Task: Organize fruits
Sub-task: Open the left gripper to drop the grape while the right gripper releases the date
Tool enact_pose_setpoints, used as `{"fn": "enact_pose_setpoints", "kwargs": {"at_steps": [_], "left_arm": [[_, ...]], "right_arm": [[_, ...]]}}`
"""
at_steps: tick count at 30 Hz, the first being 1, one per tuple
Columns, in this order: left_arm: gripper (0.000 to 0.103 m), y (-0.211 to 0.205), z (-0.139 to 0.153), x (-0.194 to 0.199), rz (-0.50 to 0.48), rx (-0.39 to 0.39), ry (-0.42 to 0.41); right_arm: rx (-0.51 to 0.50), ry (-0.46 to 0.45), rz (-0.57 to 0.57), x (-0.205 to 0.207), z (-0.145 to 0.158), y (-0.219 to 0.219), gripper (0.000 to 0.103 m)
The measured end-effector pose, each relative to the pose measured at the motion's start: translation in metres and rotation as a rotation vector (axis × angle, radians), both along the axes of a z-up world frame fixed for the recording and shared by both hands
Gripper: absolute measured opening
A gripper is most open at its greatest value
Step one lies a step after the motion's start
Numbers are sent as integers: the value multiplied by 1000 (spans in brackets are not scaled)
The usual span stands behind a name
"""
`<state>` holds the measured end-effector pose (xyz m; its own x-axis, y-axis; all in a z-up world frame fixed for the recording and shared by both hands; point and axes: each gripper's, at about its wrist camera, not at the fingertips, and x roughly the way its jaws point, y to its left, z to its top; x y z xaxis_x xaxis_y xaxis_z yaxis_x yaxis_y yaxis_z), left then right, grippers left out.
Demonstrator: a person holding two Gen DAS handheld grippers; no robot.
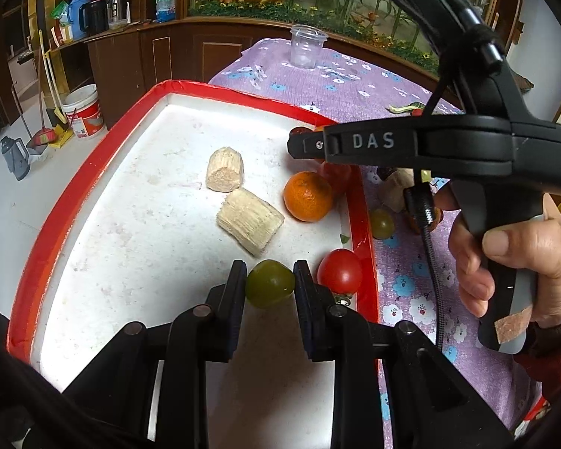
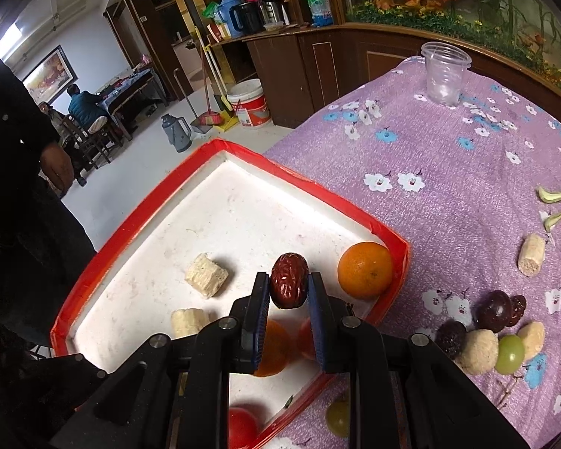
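- The table (image 2: 448,157) was covered in a purple cloth with little flowers on it, and a wooden cabinet with fake plants ran along the far side.
- A big white tray (image 1: 138,194) with a red rim sat on the left part of the table, its right edge touching the cloth.
- The right gripper (image 2: 288,301) was clamped on a wrinkly red date (image 2: 288,280), held up over the near right part of the tray. In the left wrist view you could see a hand (image 1: 512,262) wrapped round its handle on the right.
- The left gripper (image 1: 269,284) was pinching a green grape (image 1: 270,282) over the near part of the tray, pads tight on both sides.
- A clear plastic cup (image 2: 445,73) stood upright at the far end of the table, well apart from everything else.
- A mandarin (image 1: 307,196) lay in the tray right by its right rim.
- Two pale cut chunks (image 1: 248,220) lay near the middle of the tray, just beside each other. Couldn't tell what they were, honestly.
- A red tomato (image 1: 340,271) sat in the tray's near right corner, just beside the grape.
- More stuff was loose on the cloth to the right: dark dates (image 2: 493,310), another green grape (image 2: 509,353) and more pale chunks, all bunched close together.
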<state>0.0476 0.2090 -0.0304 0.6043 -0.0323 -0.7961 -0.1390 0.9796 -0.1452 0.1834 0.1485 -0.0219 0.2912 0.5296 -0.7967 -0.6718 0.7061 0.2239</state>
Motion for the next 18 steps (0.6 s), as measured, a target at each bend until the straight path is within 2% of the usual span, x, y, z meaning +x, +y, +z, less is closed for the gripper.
{"fn": "enact_pose_setpoints", "kwargs": {"at_steps": [18], "left_arm": [[23, -3, -5, 6, 4, 7, 24]], "right_arm": [[-39, -40, 14, -1, -5, 7, 22]]}}
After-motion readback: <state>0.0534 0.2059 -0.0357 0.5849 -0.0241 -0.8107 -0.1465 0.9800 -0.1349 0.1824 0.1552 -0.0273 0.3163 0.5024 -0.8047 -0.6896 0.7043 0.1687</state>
